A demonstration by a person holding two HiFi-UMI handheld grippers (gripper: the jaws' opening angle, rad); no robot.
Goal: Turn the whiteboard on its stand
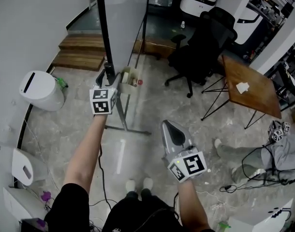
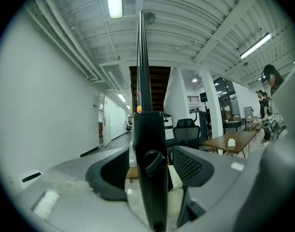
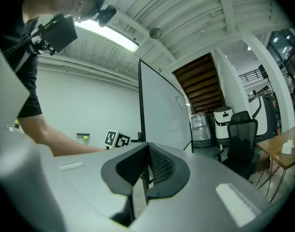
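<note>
Whiteboard (image 1: 124,13), edge post (image 2: 150,178) between spread jaws of left tool (image 1: 109,73), right tool (image 1: 170,127) closed

Whiteboard (image 1: 123,18): its top is cut off by the head view's upper edge. Left gripper (image 1: 108,75): pads not discernible beyond its marker cube there. In the left gripper view the stand post (image 2: 151,178) between the jaws leaves frame at the bottom. The board above it is edge-on, face unseen. White item (image 1: 242,87) on the wooden table (image 1: 256,100), well right of that gripper, is too small to identify.
</note>
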